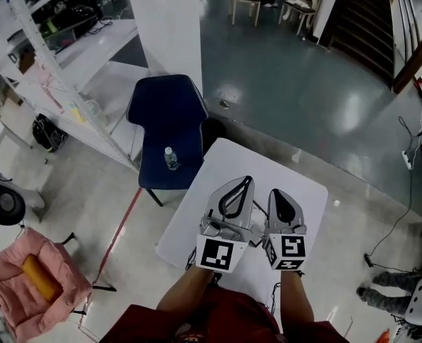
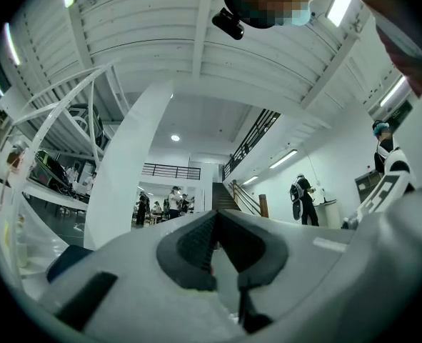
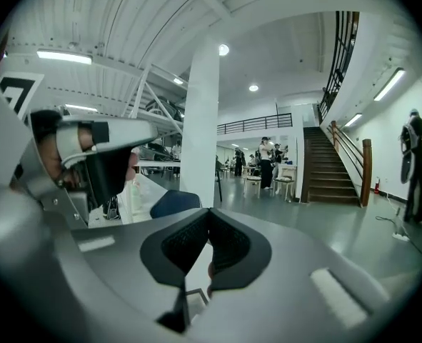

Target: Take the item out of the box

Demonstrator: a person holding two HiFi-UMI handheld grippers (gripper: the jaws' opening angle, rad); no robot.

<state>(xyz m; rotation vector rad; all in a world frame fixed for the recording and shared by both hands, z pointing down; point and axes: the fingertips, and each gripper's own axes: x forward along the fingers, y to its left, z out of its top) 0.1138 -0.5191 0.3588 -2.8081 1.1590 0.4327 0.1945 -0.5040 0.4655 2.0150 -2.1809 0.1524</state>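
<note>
Head view alone: pink cushioned chair (image 1: pixel 11 274)

Left gripper (image 2: pixel 215 219): bottom centre, jaws together, dark pads meeting at the tips, nothing between.
Pillar (image 2: pixel 128 170): white, upright, left of centre, beyond the jaws.
Chair (image 2: pixel 66 259): dark blue, low at left, partly behind the gripper body.
Shelving rack (image 2: pixel 57 131): white frame, far left.
Staircase (image 2: pixel 226 196): distant, just above the jaw tips.
People (image 2: pixel 173 202): small group, between pillar and staircase.
Person (image 2: pixel 301 200): standing at a counter, right.
Ceiling (image 2: pixel 161 41): white, ribbed.
</note>
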